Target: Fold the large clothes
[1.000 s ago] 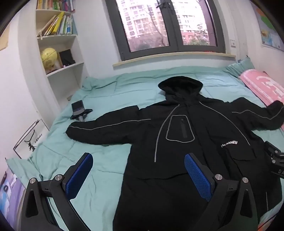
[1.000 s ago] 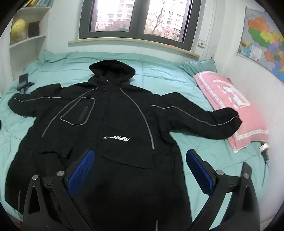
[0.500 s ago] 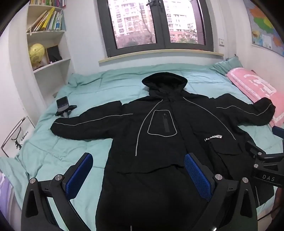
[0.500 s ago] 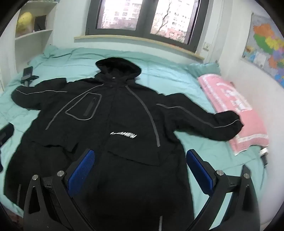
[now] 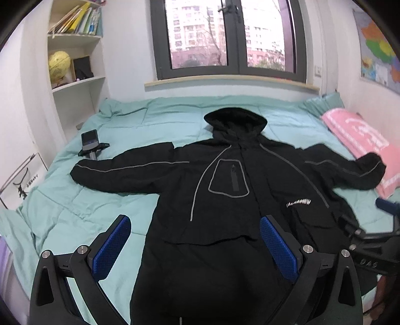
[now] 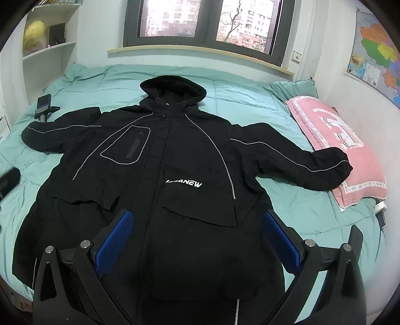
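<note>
Lying front-up on the bed [image 5: 155,117], the jacket [image 5: 225,200] was spread with sleeves out. Both the left gripper [image 5: 195,246] and right gripper [image 6: 200,240] were held wide apart, nothing grasped. It was judged soft, bulky and floppy, best taken at a cuff. Only the right view showed the charger [image 6: 380,212].

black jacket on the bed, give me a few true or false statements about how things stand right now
1. The black jacket lies face up, both sleeves spread. True.
2. Its hood points toward the window. True.
3. The right gripper is clamped on the hem. False: open, holding nothing.
4. One sleeve cuff rests on the pink pillow. True.
5. The left gripper grips a sleeve. False: open and empty.
</note>
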